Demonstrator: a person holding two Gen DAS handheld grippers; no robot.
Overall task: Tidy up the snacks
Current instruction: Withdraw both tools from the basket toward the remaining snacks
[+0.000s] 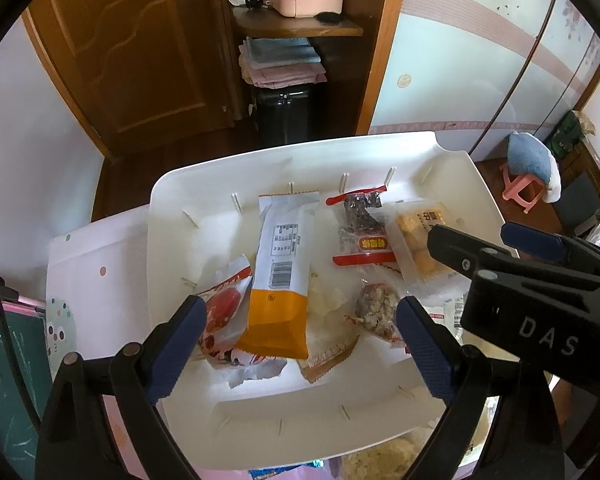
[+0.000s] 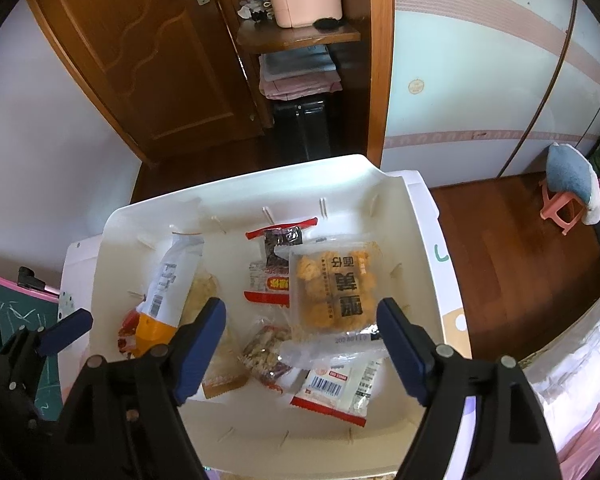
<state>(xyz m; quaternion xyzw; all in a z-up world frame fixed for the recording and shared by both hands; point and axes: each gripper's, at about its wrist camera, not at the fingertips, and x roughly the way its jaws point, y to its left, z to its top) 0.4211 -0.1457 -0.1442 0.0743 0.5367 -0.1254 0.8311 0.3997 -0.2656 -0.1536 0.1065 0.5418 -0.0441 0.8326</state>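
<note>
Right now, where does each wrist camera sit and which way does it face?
Left wrist: on the left gripper, looking steeply down into the white bin over the orange-and-white packet; its own open jaws show, and the right gripper enters at right.
Right wrist: on the right gripper, looking steeply down on the clear biscuit pack; its open jaws show, left gripper at left.
Shared: white bin, snacks, wooden door, pink stool.

The white bin looks like smooth matt plastic; the clear biscuit packet is glossy film; at twelve o'clock, the door is varnished wood.
</note>
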